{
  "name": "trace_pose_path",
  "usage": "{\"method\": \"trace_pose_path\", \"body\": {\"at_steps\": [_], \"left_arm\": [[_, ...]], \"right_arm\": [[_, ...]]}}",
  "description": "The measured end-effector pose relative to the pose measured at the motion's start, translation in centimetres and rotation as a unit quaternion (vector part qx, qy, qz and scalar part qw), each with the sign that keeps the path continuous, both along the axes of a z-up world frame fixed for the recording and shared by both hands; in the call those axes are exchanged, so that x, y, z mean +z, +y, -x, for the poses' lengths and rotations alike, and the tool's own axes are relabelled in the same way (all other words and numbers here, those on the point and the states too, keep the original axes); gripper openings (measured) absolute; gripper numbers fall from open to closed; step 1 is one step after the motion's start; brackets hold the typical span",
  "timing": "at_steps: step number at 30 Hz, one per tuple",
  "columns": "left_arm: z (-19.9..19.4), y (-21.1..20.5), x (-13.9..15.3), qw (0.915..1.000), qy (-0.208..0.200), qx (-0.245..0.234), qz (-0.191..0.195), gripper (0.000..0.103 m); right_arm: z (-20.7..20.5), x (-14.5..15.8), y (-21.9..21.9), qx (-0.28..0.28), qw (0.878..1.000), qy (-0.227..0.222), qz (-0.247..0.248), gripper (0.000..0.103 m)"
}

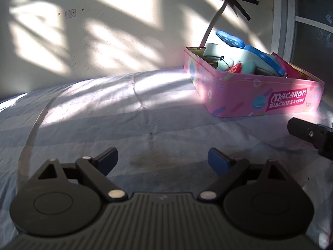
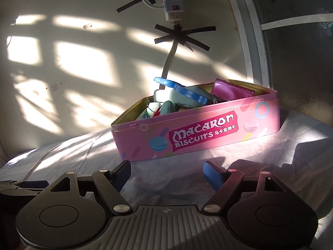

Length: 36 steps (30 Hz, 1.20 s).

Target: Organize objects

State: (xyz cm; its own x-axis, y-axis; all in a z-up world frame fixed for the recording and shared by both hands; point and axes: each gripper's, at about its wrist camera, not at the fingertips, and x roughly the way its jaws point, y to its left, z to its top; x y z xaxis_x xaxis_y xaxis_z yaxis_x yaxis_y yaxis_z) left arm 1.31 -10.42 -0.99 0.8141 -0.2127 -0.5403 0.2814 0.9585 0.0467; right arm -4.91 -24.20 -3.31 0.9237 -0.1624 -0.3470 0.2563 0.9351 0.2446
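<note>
A: What is the biggest thing here?

B: The cream wall (image 2: 87, 66) streaked with sunlight, then the bed with its pale blue striped sheet (image 1: 108, 116). The sheet runs back to meet the wall, and a grey window frame (image 2: 249, 48) stands at the right.

A: Where is the task's thing?

B: The pink rectangular "Macaron Biscuits" tin (image 2: 199, 133) sits on the sheet at the far right corner, near the wall and the frame, lid off. It is heaped above its rim: a blue spotted flat case (image 2: 185, 90), a magenta leather wallet (image 2: 233, 91) and a pale green plush toy (image 1: 224, 63) lie in it.

A: Any open room?

B: In the left wrist view a broad stretch of sheet lies left of the tin and in front of it, out to the bed's curved left edge.

A: And the grippers?

B: The left gripper (image 1: 163, 161) hangs low over the sheet, well short of the tin and to its left, jaws spread wide with nothing between them. The right gripper (image 2: 167, 171) points at the tin's long lettered side, just before it, jaws wide apart too and holding nothing. A black part of the right gripper shows at the left view's right edge
</note>
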Motion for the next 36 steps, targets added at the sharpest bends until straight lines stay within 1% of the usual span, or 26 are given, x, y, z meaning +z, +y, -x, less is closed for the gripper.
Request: {"method": "trace_pose_path", "body": {"at_steps": [6,9,11,14,16,19,21,25,29,33,36], "left_arm": [[0.0,0.0,0.0,1.0,-0.004,0.003,-0.004,0.099],[0.0,0.0,0.1,0.9999,-0.003,0.01,-0.01,0.103],[0.0,0.0,0.1,0.9997,0.003,0.019,-0.014,0.103],[0.4,0.3,0.6,0.9997,0.008,0.02,-0.007,0.103],[0.9,0.2,1.3,0.9998,0.001,0.019,-0.003,0.103],[1.9,0.1,2.6,0.9996,-0.018,0.022,-0.007,0.103],[2.6,0.2,3.5,0.9994,-0.031,0.017,0.002,0.103],[3.4,0.6,5.0,0.9988,-0.036,0.009,0.032,0.103],[3.9,1.0,5.6,0.998,-0.049,0.019,0.035,0.103],[4.0,1.5,5.8,0.9979,-0.044,0.035,0.032,0.103],[3.8,1.9,5.7,0.9982,-0.028,0.043,0.032,0.103]], "right_arm": [[0.4,0.0,-0.1,0.003,1.0,-0.009,-0.007,0.076],[0.5,0.0,-0.1,0.0,1.0,-0.01,-0.008,0.076],[0.7,0.1,-0.1,-0.003,1.0,-0.009,-0.011,0.076],[0.8,0.3,-0.3,-0.002,1.0,-0.002,-0.025,0.077],[0.9,0.6,-0.5,0.0,0.999,0.002,-0.032,0.077],[1.4,1.4,-0.8,0.0,0.999,-0.003,-0.033,0.077],[1.6,2.0,-0.9,0.005,0.999,-0.004,-0.036,0.078],[2.1,3.3,-1.0,0.014,0.999,-0.011,-0.029,0.079],[2.6,4.3,-0.9,0.02,0.999,-0.022,-0.022,0.08],[2.7,4.7,-0.3,0.024,0.999,-0.025,-0.016,0.08],[2.6,4.5,0.2,0.027,0.999,-0.022,-0.011,0.081]]}}
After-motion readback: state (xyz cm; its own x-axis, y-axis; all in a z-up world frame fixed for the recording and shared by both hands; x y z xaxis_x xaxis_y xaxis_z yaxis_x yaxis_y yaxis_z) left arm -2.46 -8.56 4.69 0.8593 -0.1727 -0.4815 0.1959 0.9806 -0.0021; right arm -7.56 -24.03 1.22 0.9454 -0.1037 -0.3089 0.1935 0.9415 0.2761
